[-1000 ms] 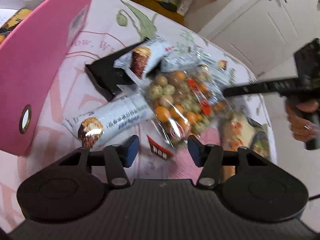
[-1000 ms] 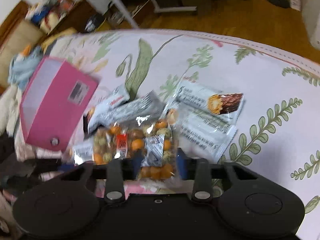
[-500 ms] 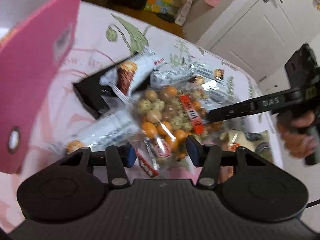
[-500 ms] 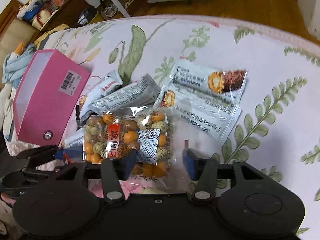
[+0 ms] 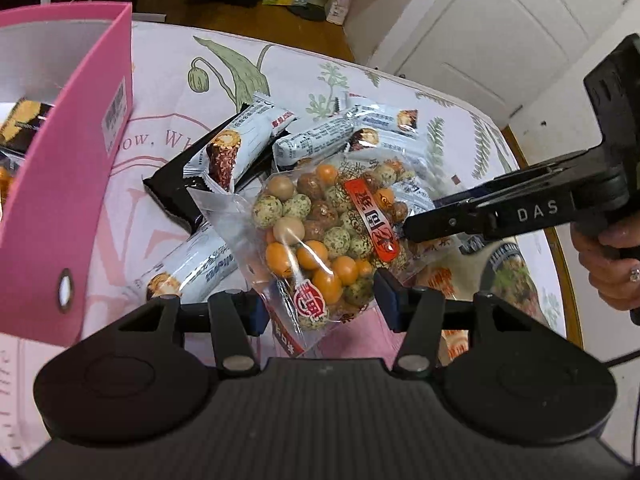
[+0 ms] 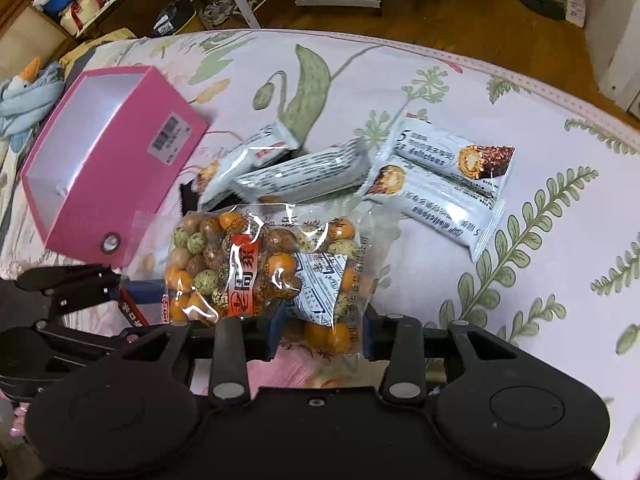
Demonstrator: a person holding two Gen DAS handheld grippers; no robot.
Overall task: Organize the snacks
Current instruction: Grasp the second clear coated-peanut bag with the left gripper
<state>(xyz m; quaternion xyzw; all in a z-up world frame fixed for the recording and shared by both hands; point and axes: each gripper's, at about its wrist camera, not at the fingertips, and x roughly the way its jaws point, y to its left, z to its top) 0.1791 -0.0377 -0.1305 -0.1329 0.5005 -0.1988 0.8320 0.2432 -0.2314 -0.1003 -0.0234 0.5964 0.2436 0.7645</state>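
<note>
We work over a table covered by a floral tablecloth (image 6: 440,80). Our pink box (image 6: 116,148) stands open at the left side, and the left wrist view shows wrapped snacks already lying inside it. A pile of white-wrapped chocolate roll bars (image 6: 448,184) lies spread across the cloth beyond the grippers, some resting on a black packet (image 5: 176,188). Nearest to us is the clear bag of coated peanuts (image 5: 320,236), lying on the pile just beside the box. Our left gripper (image 5: 320,304) is spread wide, its blue pads either side of the bag's near end without clamping it. Our right gripper (image 6: 320,330) straddles the bag's other end; its fingers (image 6: 276,328) look to be against the plastic, but we cannot tell whether they grip it.
</note>
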